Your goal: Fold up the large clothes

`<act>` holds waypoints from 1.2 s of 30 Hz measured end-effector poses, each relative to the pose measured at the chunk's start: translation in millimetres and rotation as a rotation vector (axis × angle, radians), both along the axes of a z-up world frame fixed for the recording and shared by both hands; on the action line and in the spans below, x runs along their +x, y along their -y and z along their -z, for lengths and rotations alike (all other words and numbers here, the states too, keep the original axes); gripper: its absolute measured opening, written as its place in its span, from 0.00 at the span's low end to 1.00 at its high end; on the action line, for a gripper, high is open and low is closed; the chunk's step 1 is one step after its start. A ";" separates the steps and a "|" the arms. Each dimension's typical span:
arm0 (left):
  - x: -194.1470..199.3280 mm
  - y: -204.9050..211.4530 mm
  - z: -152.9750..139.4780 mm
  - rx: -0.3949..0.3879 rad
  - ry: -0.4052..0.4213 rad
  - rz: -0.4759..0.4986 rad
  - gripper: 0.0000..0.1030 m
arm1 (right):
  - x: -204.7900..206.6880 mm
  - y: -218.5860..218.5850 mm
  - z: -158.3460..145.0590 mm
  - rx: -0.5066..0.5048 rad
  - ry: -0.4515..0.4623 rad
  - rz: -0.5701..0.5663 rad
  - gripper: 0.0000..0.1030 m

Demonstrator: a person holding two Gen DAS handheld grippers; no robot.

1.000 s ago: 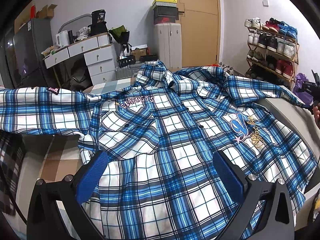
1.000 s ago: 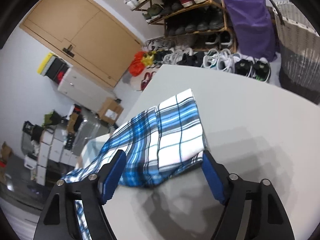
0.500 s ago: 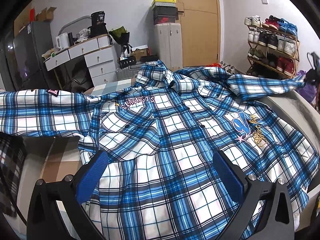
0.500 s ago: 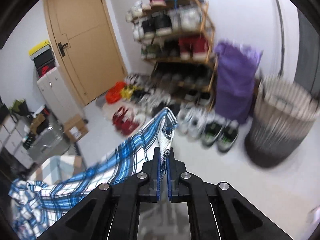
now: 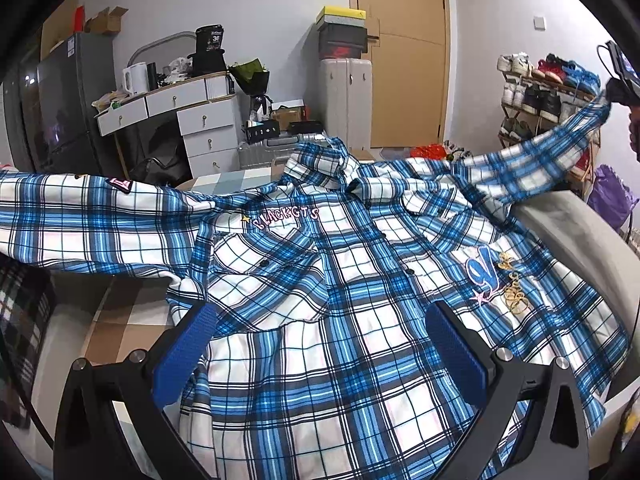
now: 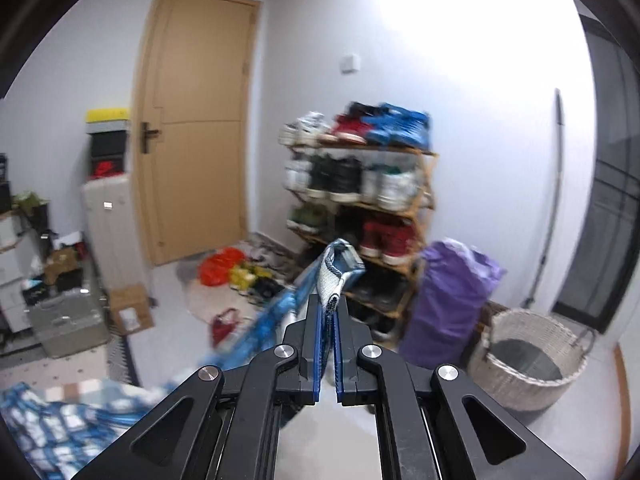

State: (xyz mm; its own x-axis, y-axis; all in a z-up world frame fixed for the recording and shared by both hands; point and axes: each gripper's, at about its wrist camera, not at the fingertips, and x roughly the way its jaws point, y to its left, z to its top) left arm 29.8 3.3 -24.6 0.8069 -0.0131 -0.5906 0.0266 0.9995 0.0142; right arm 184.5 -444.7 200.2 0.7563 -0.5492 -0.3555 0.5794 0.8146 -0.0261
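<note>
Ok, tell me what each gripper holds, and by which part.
The right gripper is shut on the shirt at the sleeve cuff, lifted off the bed. The left gripper is open, holding nothing.

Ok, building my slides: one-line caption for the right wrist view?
Right claw shut on the blue plaid shirt's sleeve cuff, lifted before a wooden shoe rack.

Home: shoe rack (image 6: 356, 200), drawers (image 5: 200, 124)

Shoe rack (image 6: 360, 200), wicker basket (image 6: 528, 356), door (image 6: 192, 120)
</note>
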 end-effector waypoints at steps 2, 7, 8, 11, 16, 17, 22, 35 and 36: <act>-3.7 -4.8 -3.1 -0.009 0.015 -0.005 0.99 | 3.8 -29.4 -12.1 -0.022 0.014 -0.076 0.04; -10.6 -25.8 -11.8 -0.038 0.041 -0.026 0.99 | 0.7 -123.5 -43.7 -0.110 0.089 -0.287 0.04; -12.3 -30.7 -12.7 -0.038 0.042 -0.029 0.99 | 1.2 -137.2 -47.2 -0.096 0.095 -0.328 0.04; -18.1 -46.4 -15.3 -0.033 0.061 -0.051 0.99 | -1.0 -196.7 -53.0 -0.056 0.121 -0.494 0.04; -26.2 -84.3 -23.7 -0.093 0.090 -0.111 0.99 | 8.3 -312.1 -18.5 0.099 0.038 -0.805 0.05; -27.6 -89.5 -24.8 -0.103 0.093 -0.119 0.99 | 12.3 -330.2 -6.8 0.139 0.007 -0.856 0.05; -31.7 -118.2 -30.5 -0.080 0.136 -0.200 0.99 | 28.7 -423.3 81.3 0.364 -0.079 -1.036 0.05; -27.6 -135.2 -27.9 -0.151 0.137 -0.224 0.99 | 54.2 -544.4 259.5 0.419 -0.509 -1.110 0.09; -27.3 -135.4 -27.9 -0.150 0.137 -0.221 0.99 | 54.1 -548.5 263.8 0.418 -0.529 -1.109 0.10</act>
